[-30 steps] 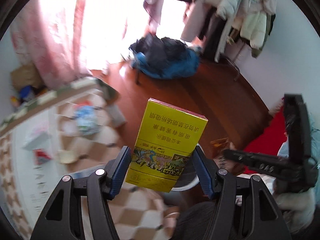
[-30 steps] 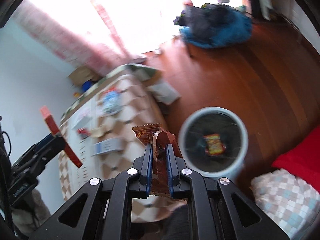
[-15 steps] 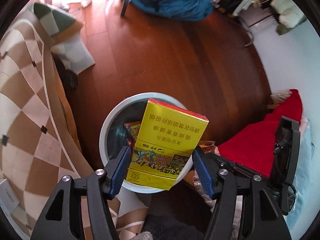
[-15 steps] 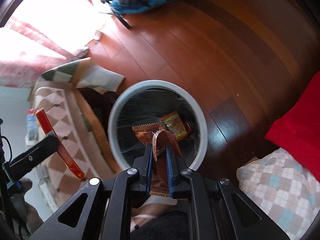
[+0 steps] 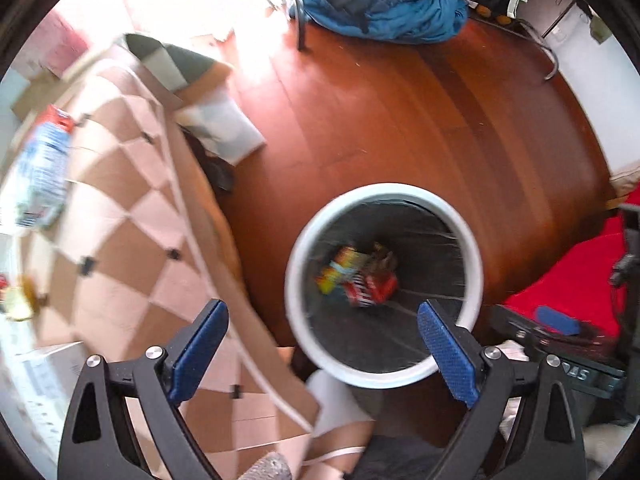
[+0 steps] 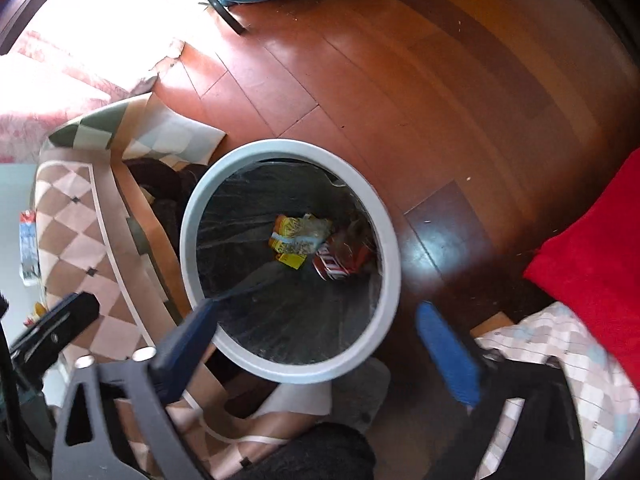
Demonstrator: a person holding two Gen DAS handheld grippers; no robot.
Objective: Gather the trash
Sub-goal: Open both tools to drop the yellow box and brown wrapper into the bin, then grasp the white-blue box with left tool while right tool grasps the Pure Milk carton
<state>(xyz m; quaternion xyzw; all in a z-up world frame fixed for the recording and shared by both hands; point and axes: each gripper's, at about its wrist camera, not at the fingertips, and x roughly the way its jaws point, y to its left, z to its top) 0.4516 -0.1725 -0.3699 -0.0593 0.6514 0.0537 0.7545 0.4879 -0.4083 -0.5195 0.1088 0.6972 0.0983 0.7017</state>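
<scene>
with no label legible, wrappers (image 6: 310, 240) fill bin (image 6: 390, 264).

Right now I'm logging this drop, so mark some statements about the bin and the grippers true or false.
1. The left gripper is open and holds nothing. True.
2. The right gripper clamps a brown wrapper. False: its fingers are spread and empty.
3. The trash bin has a dark liner. True.
4. The bin is empty. False: yellow packaging and a red packet lie at the bottom.
5. The bin stands on a wooden floor. True.
</scene>
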